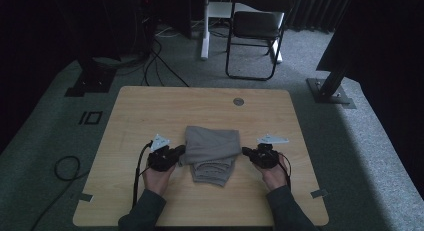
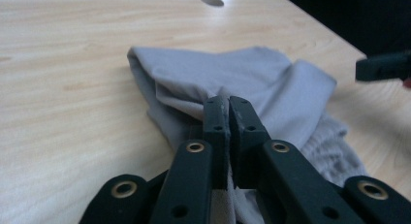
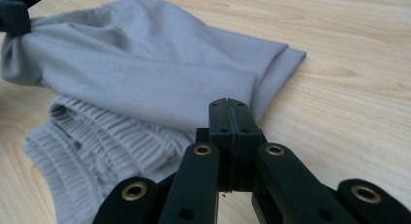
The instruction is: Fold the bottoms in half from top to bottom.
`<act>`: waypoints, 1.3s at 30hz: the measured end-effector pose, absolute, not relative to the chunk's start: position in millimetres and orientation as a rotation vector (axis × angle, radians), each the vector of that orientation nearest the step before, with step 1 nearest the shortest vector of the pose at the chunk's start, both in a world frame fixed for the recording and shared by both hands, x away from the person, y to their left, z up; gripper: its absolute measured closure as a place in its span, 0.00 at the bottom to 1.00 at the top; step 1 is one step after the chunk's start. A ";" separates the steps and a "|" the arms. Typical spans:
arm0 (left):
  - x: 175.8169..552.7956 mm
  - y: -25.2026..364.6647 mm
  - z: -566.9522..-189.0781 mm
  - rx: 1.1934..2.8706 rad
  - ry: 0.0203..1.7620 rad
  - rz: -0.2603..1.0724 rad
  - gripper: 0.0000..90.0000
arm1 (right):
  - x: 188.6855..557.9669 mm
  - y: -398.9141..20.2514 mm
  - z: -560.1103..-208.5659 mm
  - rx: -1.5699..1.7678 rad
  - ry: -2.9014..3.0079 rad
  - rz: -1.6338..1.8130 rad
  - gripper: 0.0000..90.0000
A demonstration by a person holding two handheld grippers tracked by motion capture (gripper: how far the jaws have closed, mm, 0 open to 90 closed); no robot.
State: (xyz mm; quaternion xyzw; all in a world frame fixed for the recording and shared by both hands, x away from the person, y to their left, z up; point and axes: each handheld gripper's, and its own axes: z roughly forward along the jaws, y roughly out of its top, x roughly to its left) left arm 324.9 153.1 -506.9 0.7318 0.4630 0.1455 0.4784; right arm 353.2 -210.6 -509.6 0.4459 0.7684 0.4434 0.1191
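Two grippers on one grey garment [image 1: 212, 145], mid-table on the wooden table [image 1: 150, 111], ribbed waistband end toward the person. The left gripper [image 1: 176, 153] has its jaws pressed together on a bunched bit of the cloth's left edge; clear in the left gripper view, fabric comes out between the tips. The right gripper [image 1: 246, 151] sits at the right edge w/ jaws pressed together too. In the right gripper view they meet right at the fold's edge, prob pinching a thin layer, but tbh I can't tell for sure.

Looks like a fold in progress imo: top layer doubled over the ribbed part. To do it well, lift both sides level and at the same speed, keep light tension across so the middle doesn't sag, and check the right pinch really has cloth before moving.
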 end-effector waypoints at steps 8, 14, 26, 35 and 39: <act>335.4 151.3 -511.3 1.773 1.161 0.328 0.76 | 390.5 -196.4 -512.5 1.450 2.226 1.329 0.63; 338.3 144.3 -512.6 1.809 1.156 0.309 0.88 | 403.2 -183.7 -524.8 1.545 2.283 1.253 0.71; 322.7 150.1 -506.0 1.808 1.151 0.349 0.96 | 358.9 -198.9 -502.0 1.369 2.281 1.271 0.98; 311.9 157.2 -519.7 1.873 1.195 0.371 0.98 | 330.2 -204.1 -514.2 1.306 2.363 1.197 0.94; 313.3 159.1 -517.1 1.827 1.190 0.372 0.86 | 330.2 -209.0 -516.2 1.318 2.356 1.199 0.74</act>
